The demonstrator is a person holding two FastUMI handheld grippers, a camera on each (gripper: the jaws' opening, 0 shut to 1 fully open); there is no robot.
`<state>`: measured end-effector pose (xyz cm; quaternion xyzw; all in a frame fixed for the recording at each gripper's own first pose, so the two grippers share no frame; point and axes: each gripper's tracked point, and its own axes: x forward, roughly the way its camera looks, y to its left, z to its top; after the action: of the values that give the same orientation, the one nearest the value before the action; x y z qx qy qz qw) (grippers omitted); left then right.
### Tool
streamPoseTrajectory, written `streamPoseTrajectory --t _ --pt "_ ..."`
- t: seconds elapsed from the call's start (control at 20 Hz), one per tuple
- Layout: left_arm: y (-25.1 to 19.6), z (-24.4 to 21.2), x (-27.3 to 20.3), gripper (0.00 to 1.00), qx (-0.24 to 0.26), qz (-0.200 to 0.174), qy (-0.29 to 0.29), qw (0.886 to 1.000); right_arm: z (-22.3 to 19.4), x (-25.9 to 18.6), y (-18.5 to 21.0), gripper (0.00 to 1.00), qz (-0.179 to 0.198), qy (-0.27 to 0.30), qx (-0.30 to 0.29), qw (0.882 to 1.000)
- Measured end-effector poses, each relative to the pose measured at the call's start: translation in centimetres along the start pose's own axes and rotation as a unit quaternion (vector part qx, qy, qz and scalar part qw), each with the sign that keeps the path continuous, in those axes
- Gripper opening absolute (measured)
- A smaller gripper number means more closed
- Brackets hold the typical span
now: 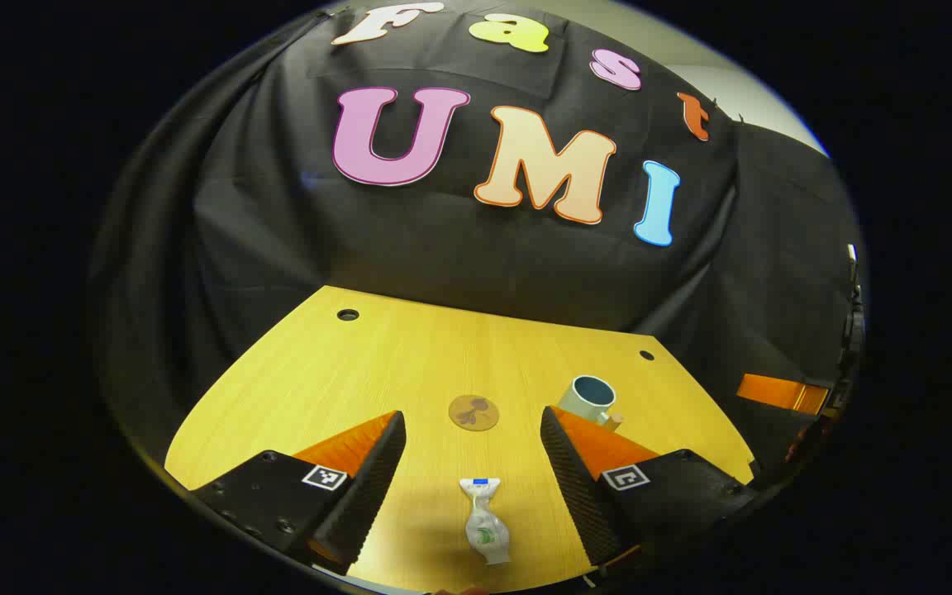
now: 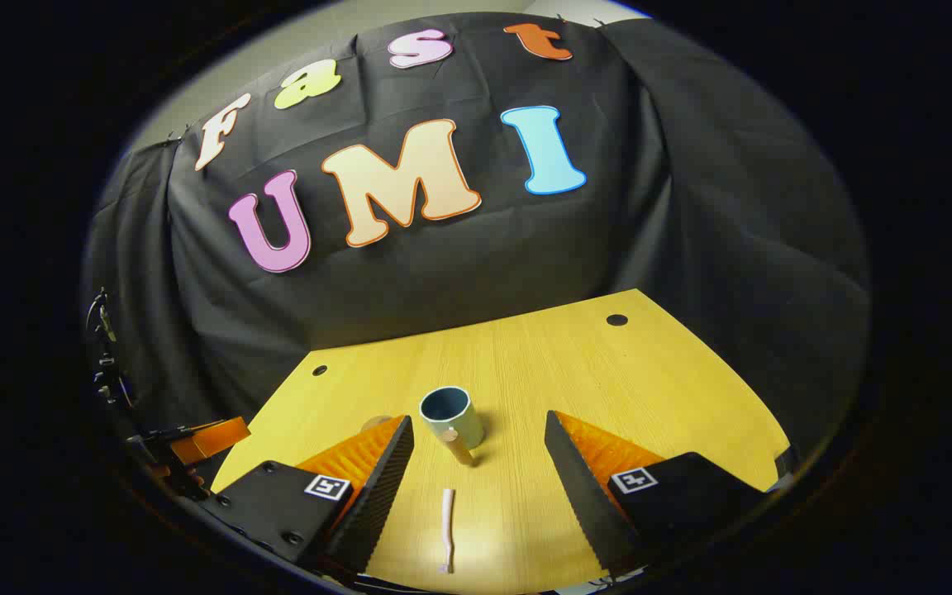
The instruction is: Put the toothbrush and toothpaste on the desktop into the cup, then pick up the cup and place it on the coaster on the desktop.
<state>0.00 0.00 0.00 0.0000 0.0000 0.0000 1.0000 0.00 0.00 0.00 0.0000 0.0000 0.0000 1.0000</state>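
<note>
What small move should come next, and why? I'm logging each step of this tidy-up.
Probably lower the open left gripper onto the toothpaste, which lies flat on the table between its fingers. The cup stands upright, nothing showing inside it, and the toothbrush lies between the open right gripper fingers.

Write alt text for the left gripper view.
The left claw hangs open over a yellow wooden desktop, with a crumpled toothpaste tube lying between its fingers. Farther back lie a round brown coaster and, to its right, an empty upright cup, before the black cloth wall.
</note>
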Motion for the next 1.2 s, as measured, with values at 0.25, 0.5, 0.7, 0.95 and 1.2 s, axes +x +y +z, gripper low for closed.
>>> streamPoseTrajectory --t 0.25,0.5,0.7,0.95,1.2 --pt "1.0 -0.8 -0.3 0.95 0.011 0.014 0.014 1.0 -1.7 1.0 0.6 0.98 0.001 0.024 -0.032 0.999" --pt "1.4 -1.3 -0.4 0.95 0.008 0.016 0.022 1.0 -3.8 1.4 1.7 0.94 0.014 0.056 -0.041 0.997" --pt "1.8 -1.8 -0.3 0.95 0.002 0.02 0.024 1.0 -4.8 2.1 2.7 0.98 0.023 0.087 -0.049 0.995" --pt "3.2 -3.0 -0.7 0.95 -0.004 0.035 0.04 0.999 -7.6 3.7 4.1 0.94 0.033 0.157 -0.064 0.985" --pt "5.0 -3.4 -1.0 0.95 -0.008 0.061 0.051 0.997 -11.6 5.6 5.3 0.94 0.036 0.237 -0.096 0.966"
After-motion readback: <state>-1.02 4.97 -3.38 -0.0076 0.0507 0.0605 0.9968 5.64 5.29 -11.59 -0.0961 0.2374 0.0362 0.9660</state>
